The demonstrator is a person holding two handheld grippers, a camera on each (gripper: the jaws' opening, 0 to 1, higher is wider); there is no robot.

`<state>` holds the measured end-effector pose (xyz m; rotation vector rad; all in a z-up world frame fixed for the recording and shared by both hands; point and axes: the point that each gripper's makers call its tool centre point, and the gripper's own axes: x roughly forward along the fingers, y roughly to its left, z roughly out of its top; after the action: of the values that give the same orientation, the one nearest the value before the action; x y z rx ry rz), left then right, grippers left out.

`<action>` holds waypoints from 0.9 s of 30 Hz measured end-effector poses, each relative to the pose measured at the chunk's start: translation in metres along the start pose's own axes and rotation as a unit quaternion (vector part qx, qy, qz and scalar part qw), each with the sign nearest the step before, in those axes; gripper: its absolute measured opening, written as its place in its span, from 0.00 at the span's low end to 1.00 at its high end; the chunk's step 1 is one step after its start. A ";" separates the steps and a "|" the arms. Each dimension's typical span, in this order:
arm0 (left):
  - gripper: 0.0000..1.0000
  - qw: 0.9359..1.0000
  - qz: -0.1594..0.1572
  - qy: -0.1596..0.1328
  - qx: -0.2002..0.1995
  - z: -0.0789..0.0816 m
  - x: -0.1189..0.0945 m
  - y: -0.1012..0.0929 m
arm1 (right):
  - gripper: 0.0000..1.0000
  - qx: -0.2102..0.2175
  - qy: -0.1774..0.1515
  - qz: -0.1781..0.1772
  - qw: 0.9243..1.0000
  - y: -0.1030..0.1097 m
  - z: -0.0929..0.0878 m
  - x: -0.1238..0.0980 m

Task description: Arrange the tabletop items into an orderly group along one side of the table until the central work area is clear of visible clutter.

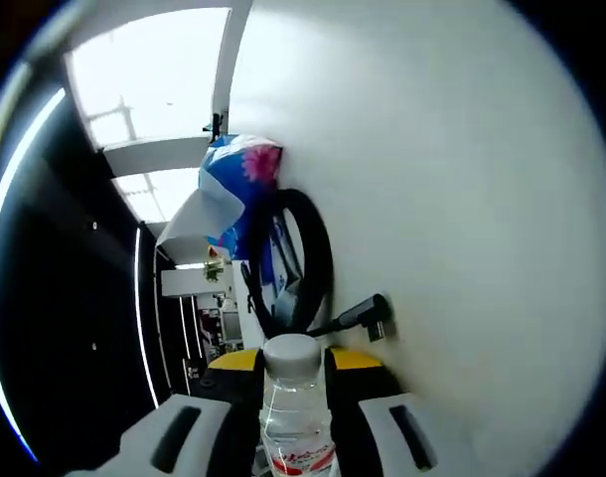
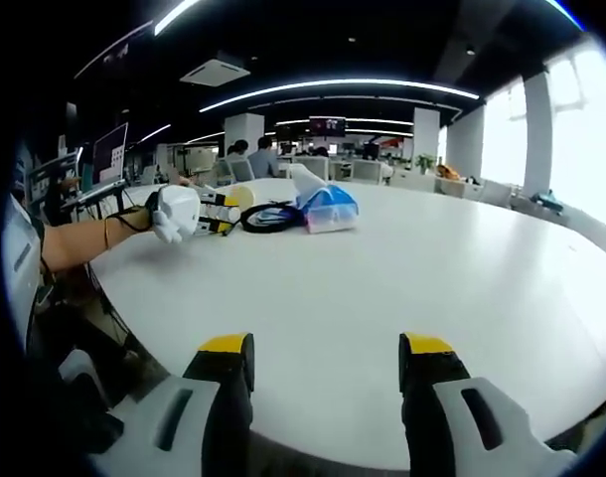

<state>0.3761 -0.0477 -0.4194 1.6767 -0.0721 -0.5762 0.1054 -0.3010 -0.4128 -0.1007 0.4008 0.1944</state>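
Your left gripper [image 1: 295, 422] has its jaws closed on a clear plastic water bottle [image 1: 296, 407] with a white cap and a red-printed label; the bottle stands between the two jaws, held around its body. Just past it on the white table [image 1: 462, 219] lies a coiled black cable [image 1: 313, 260] with its plug end [image 1: 368, 316] sticking out toward the bottle. Against the far side of the coil sits a blue-and-white tissue pack [image 1: 238, 189] with a pink flower print and a tissue poking from it.

Your right gripper [image 2: 326, 383] holds nothing: its jaws stand wide apart over the near edge of the table [image 2: 402, 268]. In the right gripper view, your left gripper [image 2: 189, 213] sits near the far left edge of the table, just beside the cable [image 2: 268, 216] and the tissue pack [image 2: 325, 210], which touch each other. The centre of the table is bare white surface.
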 end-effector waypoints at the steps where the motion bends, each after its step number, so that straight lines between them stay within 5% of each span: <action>1: 0.21 1.000 -0.001 0.001 0.000 0.000 0.000 -0.001 | 0.56 0.000 0.000 0.000 1.000 0.000 0.000 0.000; 18: 0.20 0.999 0.040 0.012 -0.025 -0.005 -0.001 0.004 | 0.57 0.017 -0.004 0.005 1.000 0.000 0.000 -0.001; 27: 0.20 0.989 0.080 0.008 -0.125 -0.014 -0.023 0.037 | 0.57 0.022 -0.005 0.007 1.000 0.002 0.000 0.001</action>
<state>0.3719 -0.0339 -0.3758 1.4172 -0.1163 -0.4320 0.1056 -0.2990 -0.4129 -0.0527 0.3958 0.2005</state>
